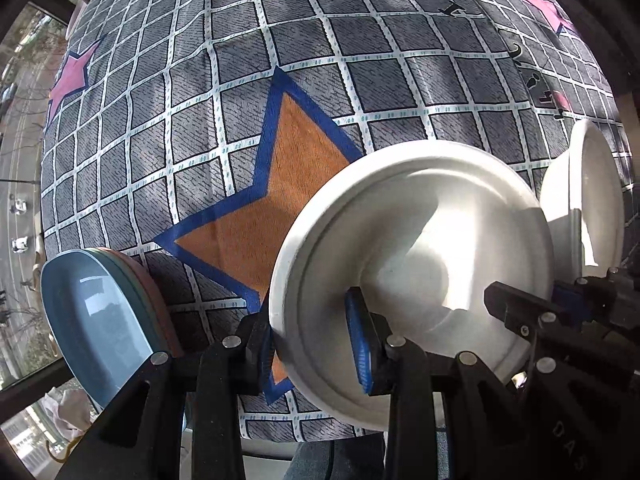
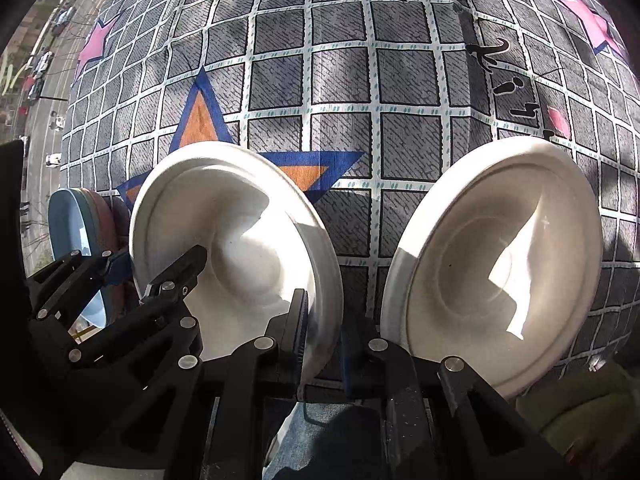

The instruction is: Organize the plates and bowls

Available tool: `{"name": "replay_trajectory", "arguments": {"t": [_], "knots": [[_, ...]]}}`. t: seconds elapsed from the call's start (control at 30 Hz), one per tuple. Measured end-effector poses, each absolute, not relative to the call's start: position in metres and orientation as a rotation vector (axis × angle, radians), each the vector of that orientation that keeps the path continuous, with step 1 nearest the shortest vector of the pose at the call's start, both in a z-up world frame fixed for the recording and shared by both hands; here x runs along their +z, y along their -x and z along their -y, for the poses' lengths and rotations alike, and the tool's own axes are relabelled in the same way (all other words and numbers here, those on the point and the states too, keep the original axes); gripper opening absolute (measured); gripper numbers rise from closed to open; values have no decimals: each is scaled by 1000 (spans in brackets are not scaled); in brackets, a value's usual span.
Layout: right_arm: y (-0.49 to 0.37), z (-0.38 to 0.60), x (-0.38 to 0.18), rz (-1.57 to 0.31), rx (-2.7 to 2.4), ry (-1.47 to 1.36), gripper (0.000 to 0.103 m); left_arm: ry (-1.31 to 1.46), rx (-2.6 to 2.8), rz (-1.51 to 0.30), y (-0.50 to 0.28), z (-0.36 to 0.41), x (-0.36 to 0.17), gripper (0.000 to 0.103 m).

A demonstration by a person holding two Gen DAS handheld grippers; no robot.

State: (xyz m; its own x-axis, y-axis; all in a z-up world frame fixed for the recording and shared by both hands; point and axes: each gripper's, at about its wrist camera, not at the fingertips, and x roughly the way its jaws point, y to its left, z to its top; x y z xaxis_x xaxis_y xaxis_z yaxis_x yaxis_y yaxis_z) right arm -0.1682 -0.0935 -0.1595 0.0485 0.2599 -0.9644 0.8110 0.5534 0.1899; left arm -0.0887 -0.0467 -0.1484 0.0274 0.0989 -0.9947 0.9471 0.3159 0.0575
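A white bowl [image 1: 420,240] [image 2: 248,240] hangs tilted just above the checked tablecloth, held at two spots on its rim. My left gripper [image 1: 312,350] [image 2: 156,260] is shut on its left rim. My right gripper [image 2: 324,340] [image 1: 536,296] is shut on the opposite rim. A second white bowl [image 2: 500,260] [image 1: 580,192] stands close to the right of it on the cloth. At the left table edge lies a stack of plates [image 1: 92,308] [image 2: 76,224], blue on top with teal and pink rims under it.
The table [image 1: 280,60] wears a grey grid cloth with an orange star [image 1: 288,200] under the held bowl and pink stars at the far corners. A window onto a street runs along the left. A person's jeans [image 2: 328,420] show below the near edge.
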Motion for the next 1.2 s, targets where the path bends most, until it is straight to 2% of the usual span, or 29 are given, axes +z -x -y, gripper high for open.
{"name": "replay_trajectory", "arguments": {"t": [0.33, 0.53, 0.67, 0.93, 1.0, 1.07, 1.13, 1.17, 1.2], "knots": [[135, 82, -113, -1471, -445, -845, 15, -932, -772, -1345, 109, 22, -88, 36], [152, 111, -79, -1420, -444, -835, 15, -897, -809, -1300, 133, 64, -43, 40], [192, 149, -65, -1406, -494, -884, 16, -914, -896, -1293, 114, 109, -44, 40], [259, 187, -77, -1425, -614, -977, 16, -1010, -994, -1308, 152, 144, -78, 43], [267, 193, -82, -1437, -627, -976, 16, -1047, -990, -1288, 156, 144, -81, 50], [267, 195, -86, -1448, -651, -940, 16, -1062, -994, -1259, 157, 140, -76, 74], [270, 196, -86, -1443, -662, -940, 16, -1069, -1006, -1247, 156, 135, -69, 84], [272, 196, -86, -1439, -661, -952, 22, -1076, -1014, -1248, 155, 133, -66, 84], [275, 197, -85, -1436, -661, -965, 35, -1089, -1024, -1249, 154, 131, -64, 85]]}}
